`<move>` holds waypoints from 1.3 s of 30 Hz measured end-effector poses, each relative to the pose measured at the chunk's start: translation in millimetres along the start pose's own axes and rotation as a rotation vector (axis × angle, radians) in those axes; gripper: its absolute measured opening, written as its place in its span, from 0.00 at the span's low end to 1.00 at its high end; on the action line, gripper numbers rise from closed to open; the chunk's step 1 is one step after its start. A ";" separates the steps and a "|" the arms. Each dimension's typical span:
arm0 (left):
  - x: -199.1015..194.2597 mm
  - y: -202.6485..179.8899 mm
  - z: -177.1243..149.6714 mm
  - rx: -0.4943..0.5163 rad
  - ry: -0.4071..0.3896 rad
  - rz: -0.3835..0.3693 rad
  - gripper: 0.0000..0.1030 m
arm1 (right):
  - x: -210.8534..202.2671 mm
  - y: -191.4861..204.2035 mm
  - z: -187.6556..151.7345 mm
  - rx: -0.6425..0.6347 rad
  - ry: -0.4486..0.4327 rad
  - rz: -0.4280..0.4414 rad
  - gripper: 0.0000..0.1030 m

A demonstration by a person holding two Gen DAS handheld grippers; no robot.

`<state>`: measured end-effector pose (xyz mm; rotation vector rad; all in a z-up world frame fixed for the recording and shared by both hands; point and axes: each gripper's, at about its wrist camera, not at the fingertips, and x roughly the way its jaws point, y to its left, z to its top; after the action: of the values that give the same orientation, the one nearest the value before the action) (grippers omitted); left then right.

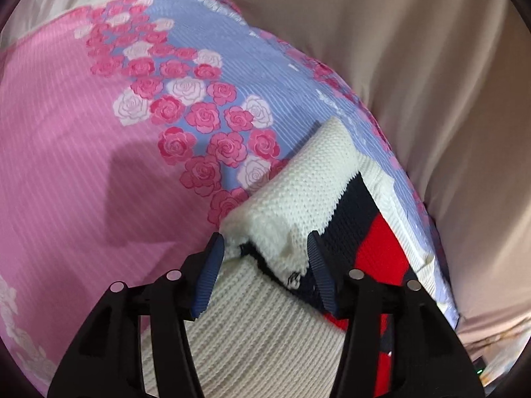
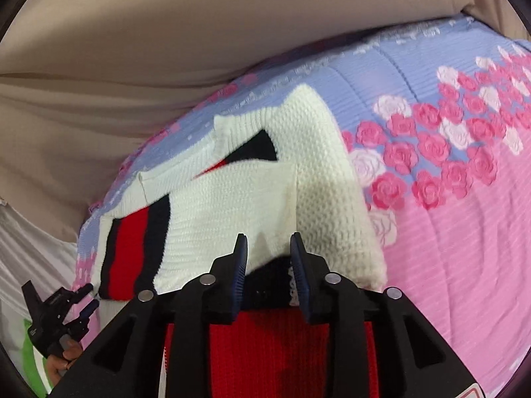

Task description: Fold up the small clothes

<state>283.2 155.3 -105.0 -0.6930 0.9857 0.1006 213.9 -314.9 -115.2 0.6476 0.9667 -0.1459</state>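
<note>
On the rose-print bedspread (image 2: 448,219) lies the knit sweater (image 2: 232,195) (cream, red and navy stripes), partly folded. Both tools hover at its near edge: left gripper (image 1: 265,248) spread, right gripper (image 2: 268,248) spread, neither pinching. Next, I'd judge, comes clamping that edge and folding it over.

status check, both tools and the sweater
Left tool open, straddling sweater fold. Right tool open over sweater edge. Sweater partly folded on floral bedspread. Nothing in the way.
</note>
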 end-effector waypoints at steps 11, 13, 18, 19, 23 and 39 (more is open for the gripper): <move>-1.1 5.4 2.8 0.099 -0.011 0.082 0.32 | 26.9 10.4 2.0 -0.100 0.019 -0.095 0.11; -23.6 12.0 -1.7 0.114 -0.012 0.049 0.41 | 7.9 11.8 -6.3 -0.112 -0.023 -0.101 0.16; -72.8 52.8 -34.9 0.191 0.072 0.055 0.56 | -72.0 -3.9 -56.2 -0.084 -0.075 -0.078 0.38; -84.8 65.5 -47.9 0.206 0.095 0.060 0.58 | -85.4 -12.8 -73.7 -0.085 -0.054 -0.086 0.39; -120.0 115.5 -108.7 0.182 0.201 0.072 0.64 | -124.0 -51.2 -153.0 -0.092 0.064 -0.117 0.44; -137.8 121.4 -173.8 0.061 0.305 -0.002 0.13 | -106.2 -38.9 -238.2 -0.046 0.193 0.012 0.32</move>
<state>31.9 180.5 -117.8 -0.6647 1.2746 -0.0382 -33.5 -227.4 -142.1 0.6331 1.1485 -0.0507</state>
